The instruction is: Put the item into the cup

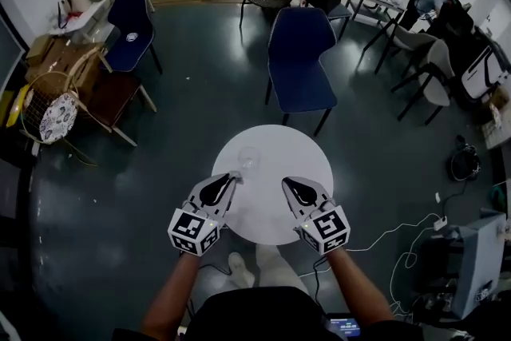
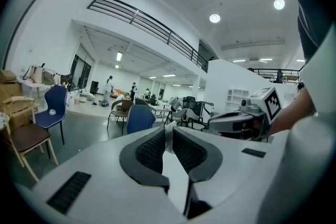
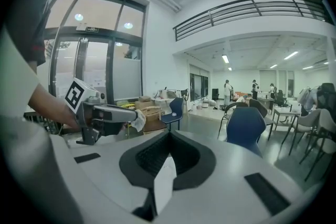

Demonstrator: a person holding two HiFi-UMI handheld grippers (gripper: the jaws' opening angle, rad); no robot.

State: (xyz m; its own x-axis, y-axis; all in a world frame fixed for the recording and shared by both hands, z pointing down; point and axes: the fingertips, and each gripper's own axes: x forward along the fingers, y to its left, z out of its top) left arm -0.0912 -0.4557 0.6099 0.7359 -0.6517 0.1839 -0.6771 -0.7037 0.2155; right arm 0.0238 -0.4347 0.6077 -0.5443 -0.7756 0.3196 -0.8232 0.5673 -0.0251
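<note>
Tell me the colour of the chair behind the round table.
The chair is dark blue; the head view shows it best.

The tabletop (image 1: 279,164) was white, the cup (image 1: 248,159) clear, the item (image 2: 168,136) between the black left fingers (image 2: 149,149) white, and the chair (image 1: 299,64) beyond them blue.

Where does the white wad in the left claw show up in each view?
Head view: too small to make out, at the left claw tip beside the cup.
Left gripper view: white wad pinched between the pads, centre.
Right gripper view: centre-left, at that claw's tip.
Shared landmark: blue chair.
</note>
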